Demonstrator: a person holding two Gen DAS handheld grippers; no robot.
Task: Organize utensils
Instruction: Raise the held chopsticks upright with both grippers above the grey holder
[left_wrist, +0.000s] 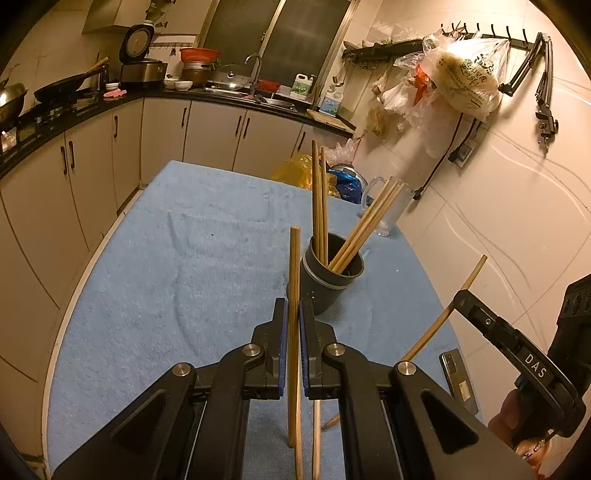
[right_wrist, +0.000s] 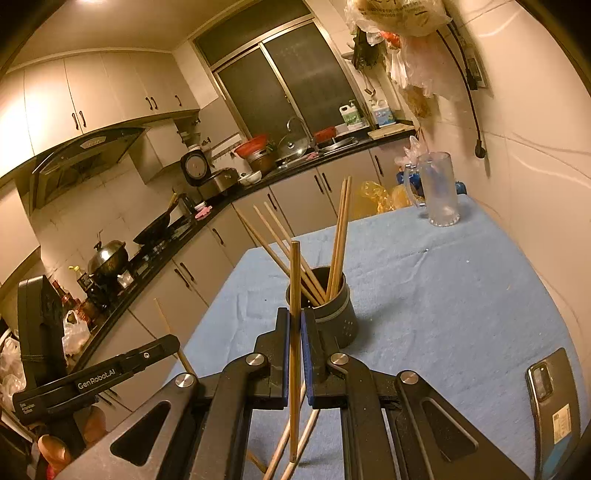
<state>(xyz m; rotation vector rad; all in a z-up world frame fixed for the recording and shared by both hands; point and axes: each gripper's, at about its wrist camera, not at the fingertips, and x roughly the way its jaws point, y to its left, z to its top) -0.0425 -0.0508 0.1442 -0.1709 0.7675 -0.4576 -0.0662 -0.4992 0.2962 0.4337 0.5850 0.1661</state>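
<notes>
A dark grey utensil holder stands on the blue towel and holds several wooden chopsticks. My left gripper is shut on one upright chopstick, just left of and in front of the holder. My right gripper is shut on another upright chopstick, close in front of the holder. In the left wrist view the right gripper shows at the right, holding its chopstick. Loose chopsticks lie on the towel beneath the grippers.
A clear glass mug stands at the towel's far corner by the tiled wall. A phone lies on the towel's right side. Yellow and blue bags sit beyond the table. Kitchen counter with cookware runs behind.
</notes>
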